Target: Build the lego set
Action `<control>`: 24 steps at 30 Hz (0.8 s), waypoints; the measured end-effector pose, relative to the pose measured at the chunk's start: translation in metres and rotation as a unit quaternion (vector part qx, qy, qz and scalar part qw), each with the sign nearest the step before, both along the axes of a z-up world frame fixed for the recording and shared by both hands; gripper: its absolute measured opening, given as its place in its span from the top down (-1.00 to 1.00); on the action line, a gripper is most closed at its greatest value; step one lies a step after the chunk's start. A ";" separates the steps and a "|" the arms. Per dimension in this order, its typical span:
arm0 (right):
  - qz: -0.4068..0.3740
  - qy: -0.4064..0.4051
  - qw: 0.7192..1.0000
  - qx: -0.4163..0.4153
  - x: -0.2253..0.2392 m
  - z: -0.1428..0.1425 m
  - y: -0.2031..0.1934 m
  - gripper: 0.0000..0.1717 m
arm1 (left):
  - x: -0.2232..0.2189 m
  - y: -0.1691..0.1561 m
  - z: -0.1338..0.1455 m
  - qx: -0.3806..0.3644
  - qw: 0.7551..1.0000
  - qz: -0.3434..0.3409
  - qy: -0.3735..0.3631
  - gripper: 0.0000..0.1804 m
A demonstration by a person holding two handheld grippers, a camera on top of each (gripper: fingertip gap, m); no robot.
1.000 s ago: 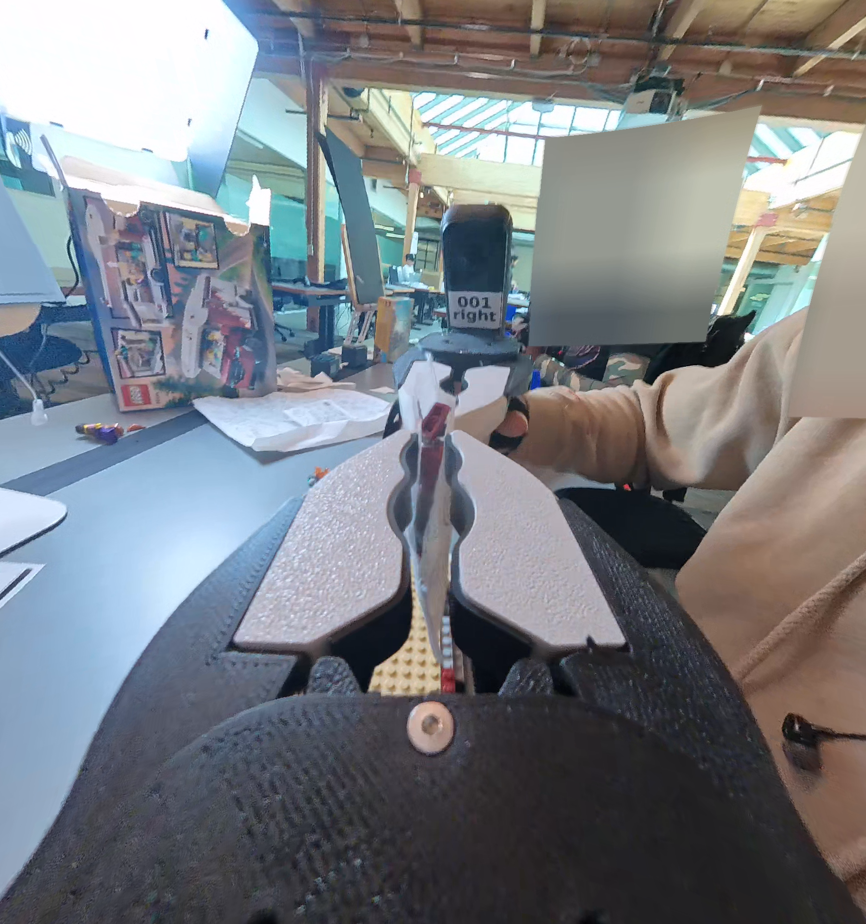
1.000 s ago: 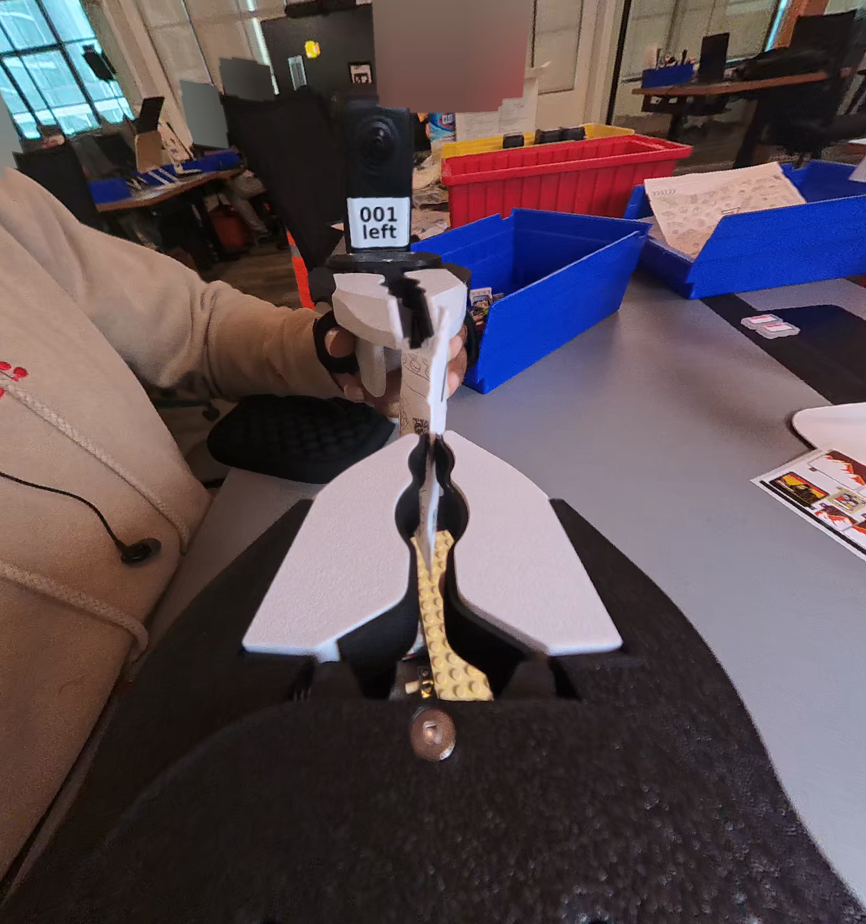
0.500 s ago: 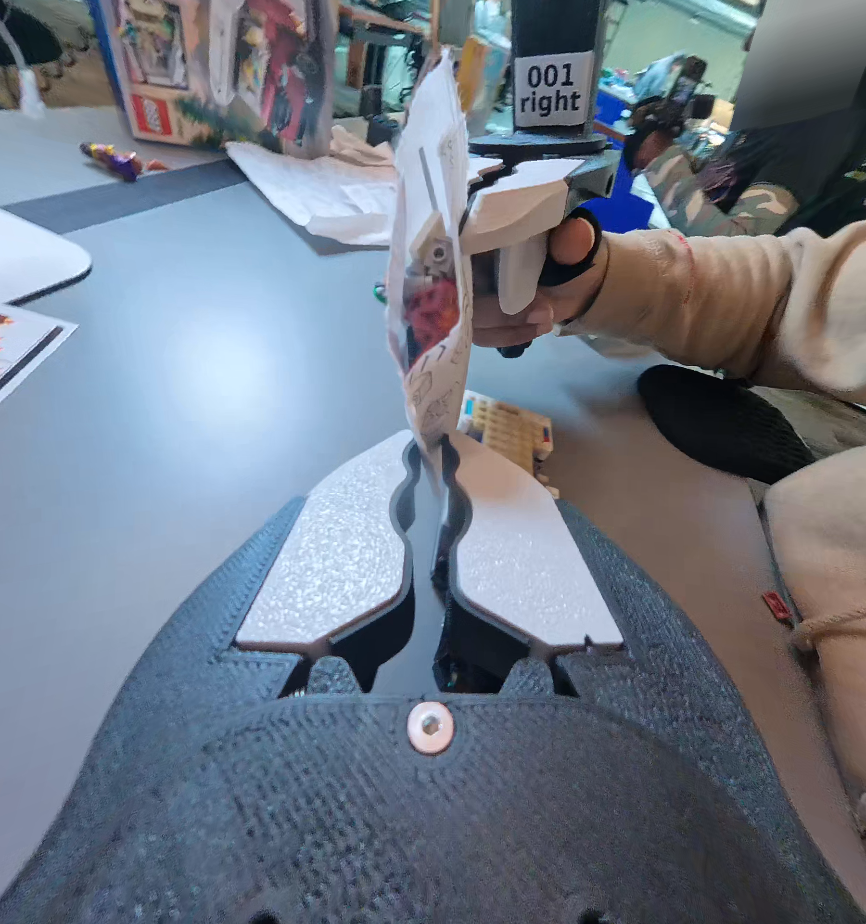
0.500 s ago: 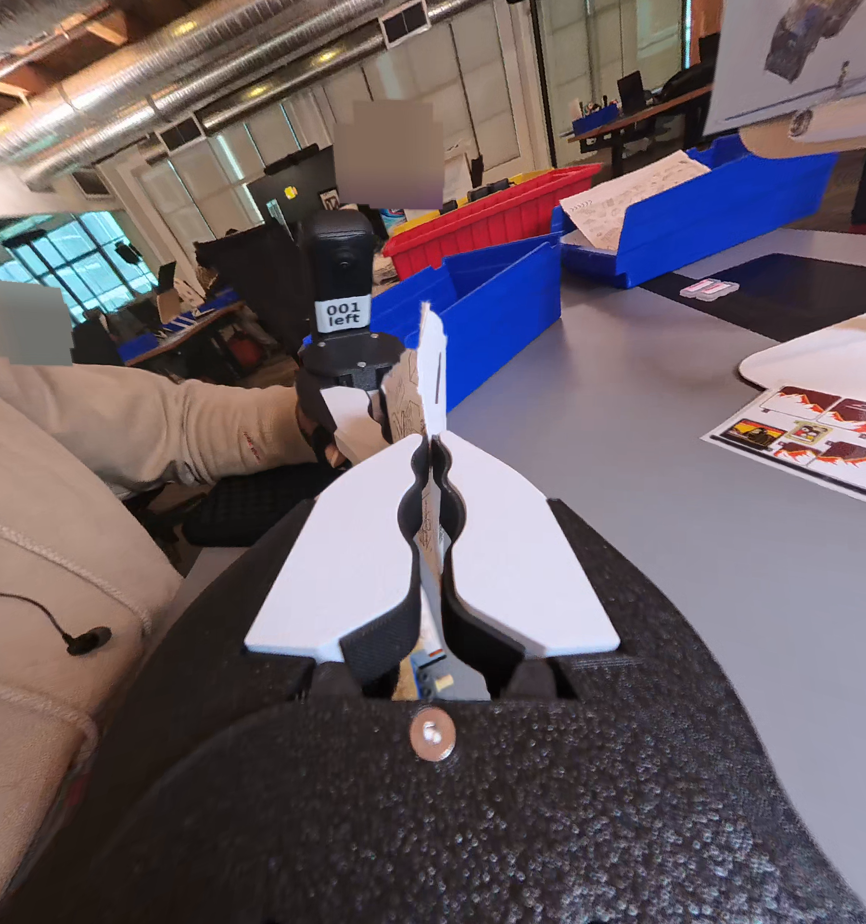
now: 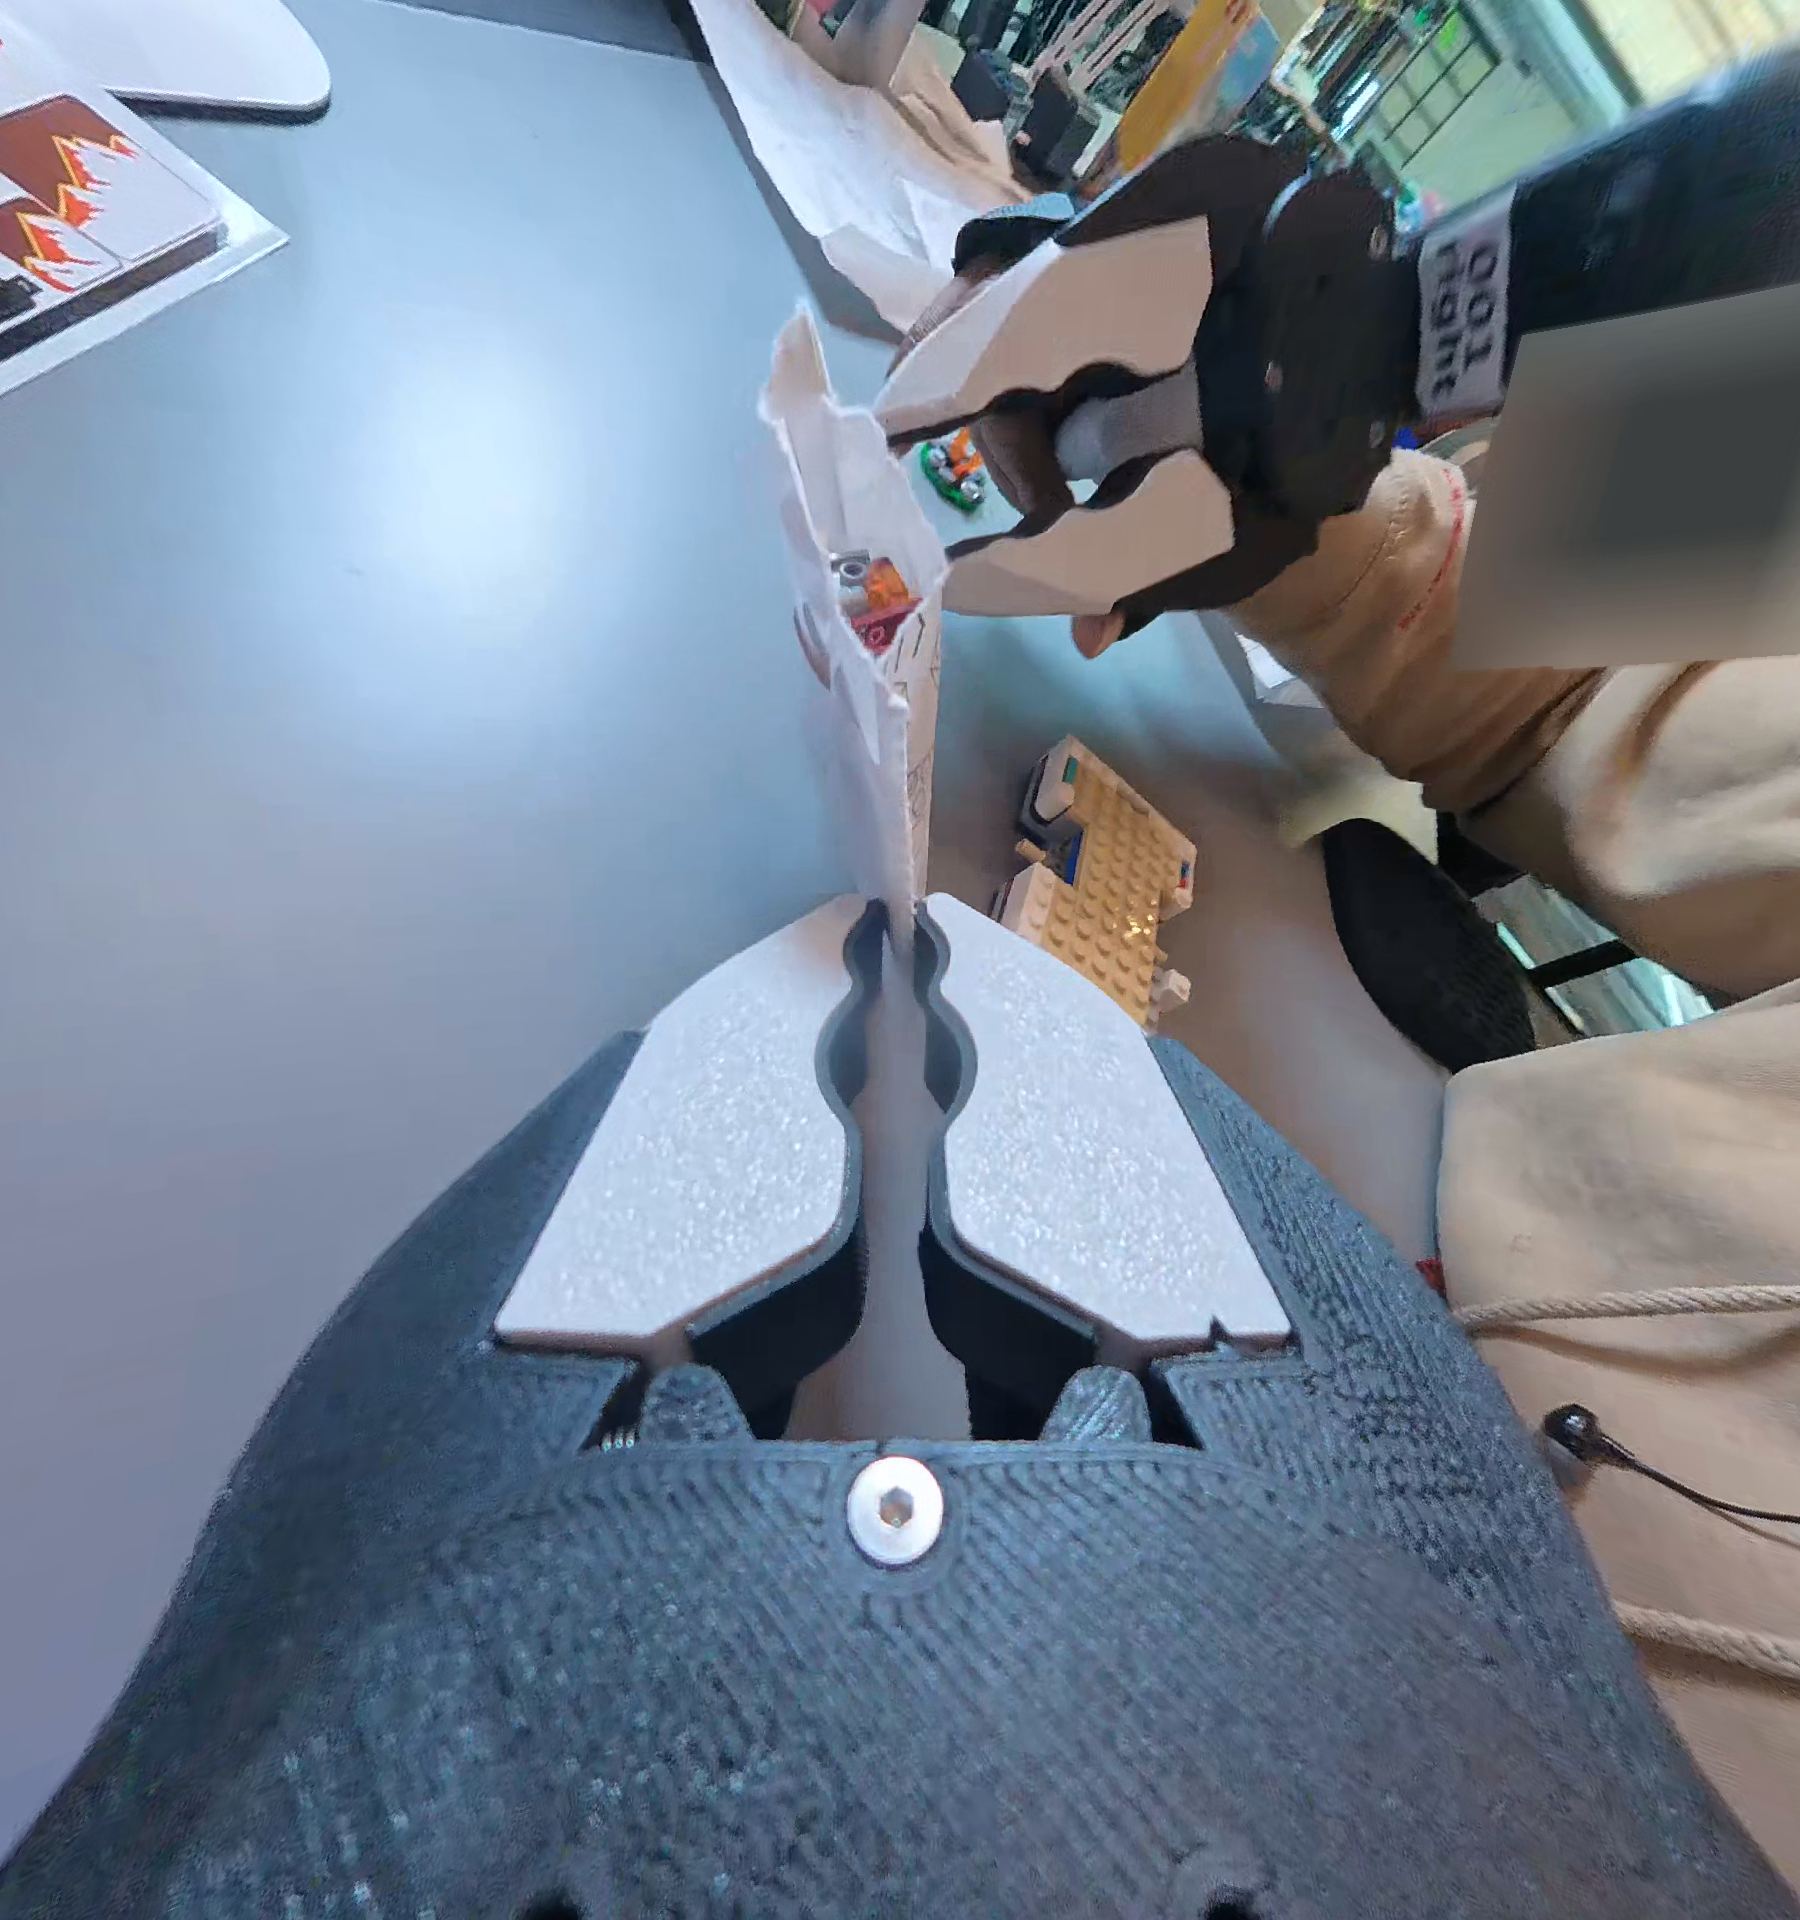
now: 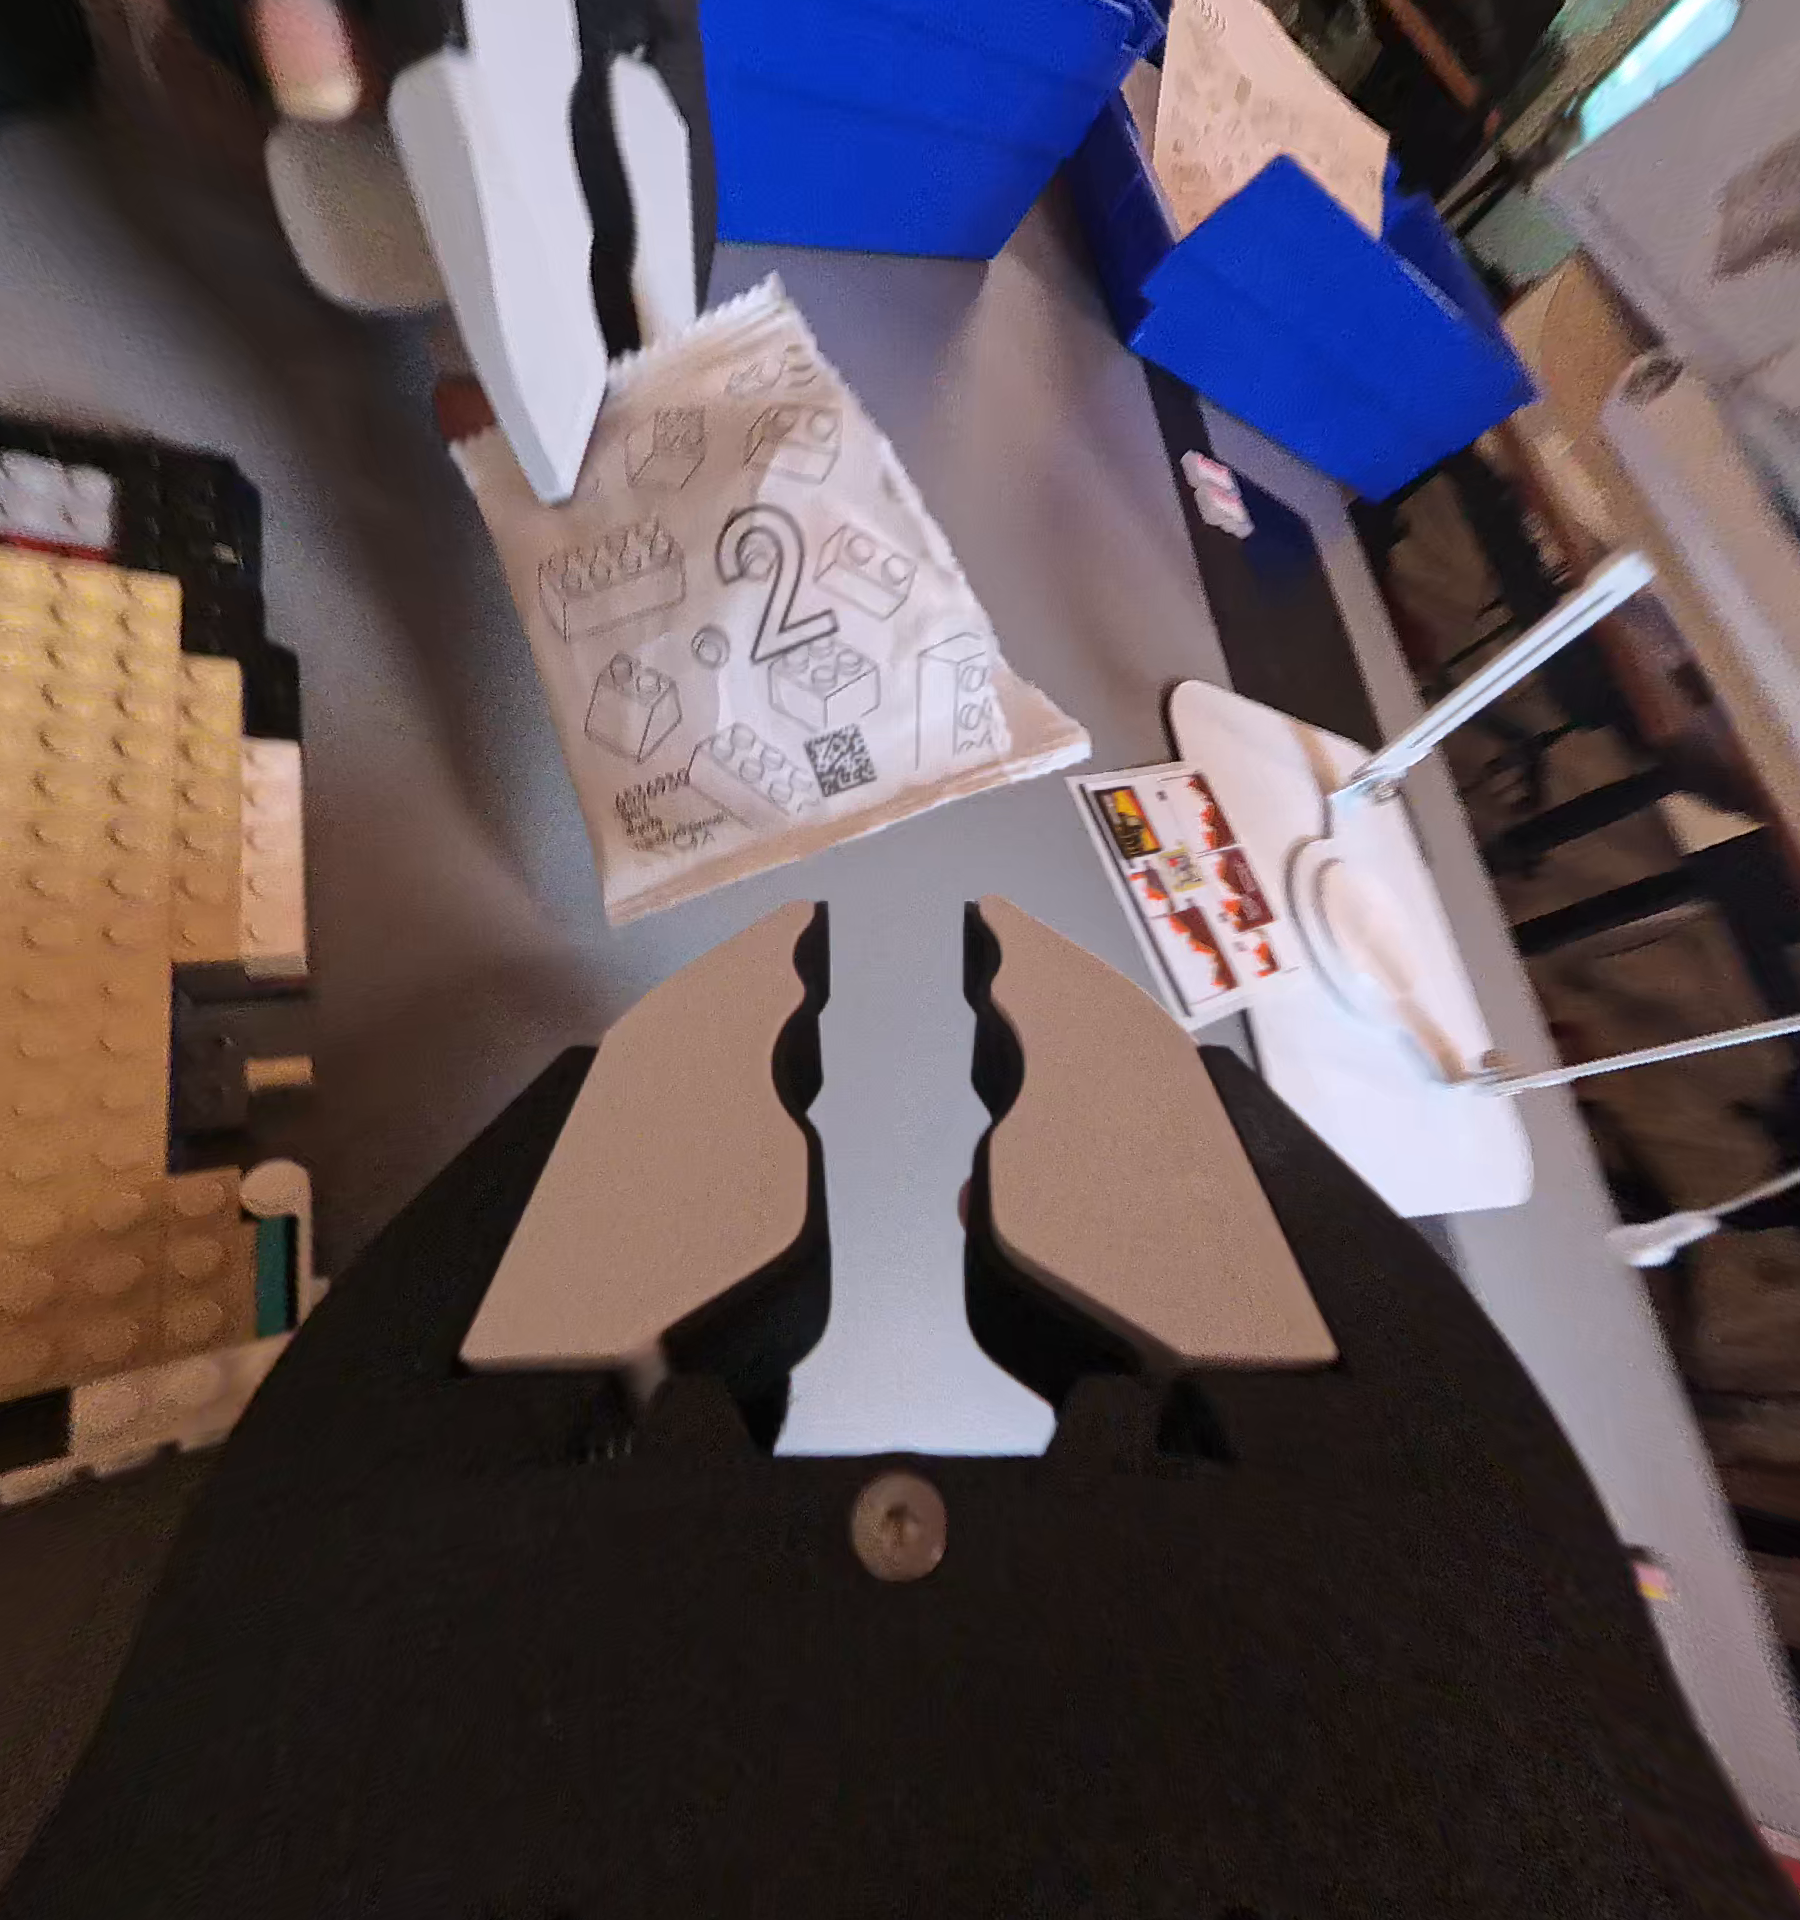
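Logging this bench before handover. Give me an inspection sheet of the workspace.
Surface: grey table, dark strip at its far side.
Job's things: white paper bag, torn open, small pieces inside; tan brick build.
Clutter: sticker sheet; white board; blue bins; loose paper.
Grippers: left tongs pinch the bag's edge; right tongs apart, bare.
Cables: thin black earphone cord on the person's top.
Surroundings: blurred workshop.
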State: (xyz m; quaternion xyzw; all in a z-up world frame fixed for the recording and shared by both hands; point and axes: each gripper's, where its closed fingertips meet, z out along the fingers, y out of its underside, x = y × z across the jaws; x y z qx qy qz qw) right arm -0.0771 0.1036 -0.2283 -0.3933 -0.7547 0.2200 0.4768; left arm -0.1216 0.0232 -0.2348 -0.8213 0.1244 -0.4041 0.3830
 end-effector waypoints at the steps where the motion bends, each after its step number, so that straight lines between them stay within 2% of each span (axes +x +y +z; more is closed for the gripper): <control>1: 0.003 0.003 0.998 0.055 0.002 0.000 0.002 0.69 | 0.000 0.000 0.004 0.003 1.000 -0.001 -0.009 0.94; 4: 0.019 0.044 0.975 0.219 0.004 0.006 -0.001 0.58 | -0.002 0.001 0.014 0.006 0.999 0.000 -0.034 0.94; 6: 0.033 0.075 0.951 0.299 0.002 0.010 -0.010 0.54 | -0.002 0.000 0.019 0.003 0.998 -0.001 -0.057 0.94; 11: 0.063 0.111 0.914 0.385 -0.010 0.011 -0.027 0.49 | 0.000 -0.001 0.023 -0.017 0.995 -0.006 -0.102 0.94; 13: 0.069 0.109 0.908 0.399 -0.013 0.010 -0.028 0.54 | 0.000 -0.001 0.024 -0.017 0.994 -0.005 -0.108 0.94; 15: 0.073 0.110 0.901 0.413 -0.013 0.008 -0.027 0.76 | -0.001 0.000 0.026 -0.018 0.993 0.000 -0.116 0.94; 19: 0.095 0.096 0.899 0.417 -0.012 0.002 -0.031 0.89 | -0.001 0.000 0.025 -0.022 0.993 0.001 -0.117 0.94; 24: 0.110 0.066 0.922 0.364 -0.013 -0.004 -0.030 0.98 | -0.006 0.005 0.018 -0.016 0.996 0.021 -0.085 0.85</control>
